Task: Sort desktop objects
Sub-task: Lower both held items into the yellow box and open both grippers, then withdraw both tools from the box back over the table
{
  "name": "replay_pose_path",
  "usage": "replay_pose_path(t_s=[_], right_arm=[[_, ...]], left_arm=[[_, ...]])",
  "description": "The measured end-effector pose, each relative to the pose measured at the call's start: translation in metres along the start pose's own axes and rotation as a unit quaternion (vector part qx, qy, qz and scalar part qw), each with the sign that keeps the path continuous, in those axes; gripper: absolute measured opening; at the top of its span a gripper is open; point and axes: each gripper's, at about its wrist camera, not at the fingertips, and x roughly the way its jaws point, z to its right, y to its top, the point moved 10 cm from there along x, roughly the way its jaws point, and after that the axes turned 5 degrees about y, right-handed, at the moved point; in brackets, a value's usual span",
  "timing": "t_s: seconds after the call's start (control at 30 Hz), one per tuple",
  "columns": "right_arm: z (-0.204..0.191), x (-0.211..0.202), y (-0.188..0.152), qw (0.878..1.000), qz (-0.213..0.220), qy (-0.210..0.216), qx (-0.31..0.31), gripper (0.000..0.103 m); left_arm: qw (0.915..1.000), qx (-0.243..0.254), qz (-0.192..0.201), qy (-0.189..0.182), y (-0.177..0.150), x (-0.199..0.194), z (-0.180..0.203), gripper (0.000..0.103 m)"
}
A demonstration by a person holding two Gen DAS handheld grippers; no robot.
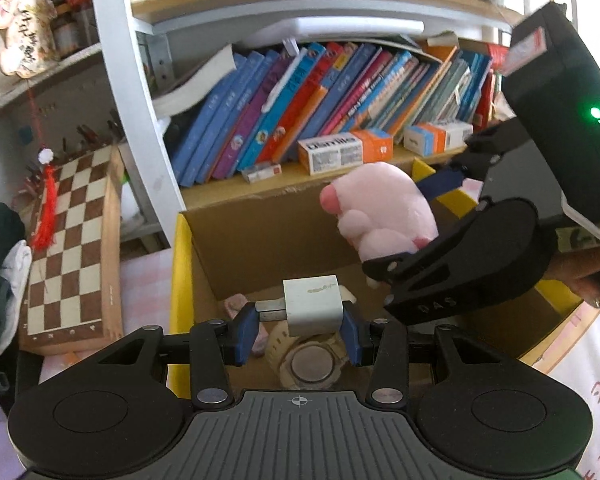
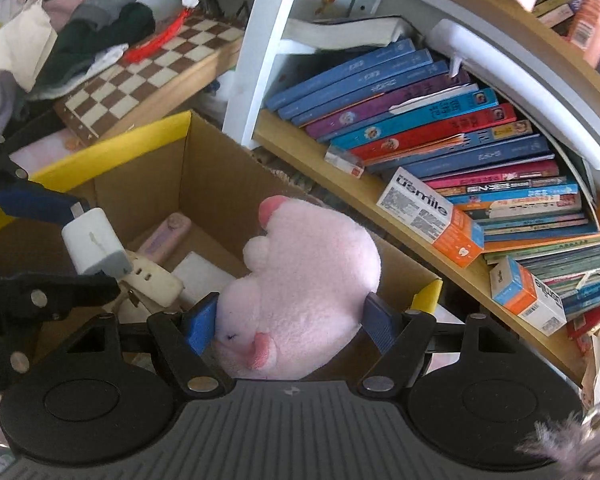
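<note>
the left gripper (image 1: 298,330) is clamped on one white charger block (image 1: 314,306), its blue pads (image 1: 245,334) pressing both sides, the block's metal plug pointing toward the left pad. it hangs over the open cardboard box (image 1: 260,220) with yellow-taped rim. the right gripper (image 2: 292,322) grips one pink plush toy (image 2: 300,280) between its blue pads (image 2: 199,326), also above the box.

only the left wrist view looks straight down past the charger to a beige watch (image 1: 310,364) with a round face on the box floor, and a pinkish item beside the left pad, too hidden to name. only the right wrist view shows a white power strip (image 2: 150,278) under the charger, a pale pink rectangular case (image 2: 166,236) near the far wall, and a white flat piece (image 2: 204,274) beside the plush. each view catches the other gripper: the right one (image 1: 428,224) with the plush (image 1: 380,212), the left one (image 2: 64,240) with the charger (image 2: 94,248).

beyond the box, one chessboard (image 1: 72,240) leans at the left with a red tassel (image 1: 46,212) across it. on the shelf (image 1: 340,178), a row of leaning books (image 1: 300,108), and three orange-and-white usmile boxes (image 1: 330,152).
</note>
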Motion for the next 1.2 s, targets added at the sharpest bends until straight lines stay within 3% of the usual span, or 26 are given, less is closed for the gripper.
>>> replay_pose_path(t_s=[0.27, 0.43, 0.53, 0.73, 1.2], right_arm=[[-0.006, 0.012, -0.004, 0.999, -0.031, 0.013, -0.018, 0.074], [-0.005, 0.010, -0.002, 1.000, -0.022, 0.006, -0.018, 0.077], [-0.003, 0.005, 0.000, 1.000, -0.010, 0.003, -0.014, 0.086], [0.001, -0.008, 0.004, 1.000, 0.007, 0.000, 0.004, 0.087], [-0.003, -0.068, 0.019, 0.996, 0.068, 0.006, 0.048, 0.087]], left_arm=[[0.9998, 0.009, -0.018, 0.000, -0.006, 0.011, 0.003, 0.042], [0.9998, 0.006, -0.020, 0.001, -0.005, 0.011, 0.003, 0.043], [0.9999, 0.003, -0.012, 0.002, -0.002, 0.006, 0.002, 0.048], [0.9998, -0.005, 0.013, 0.010, 0.005, -0.008, -0.005, 0.057], [0.9964, -0.040, 0.073, 0.019, 0.020, -0.066, -0.015, 0.060]])
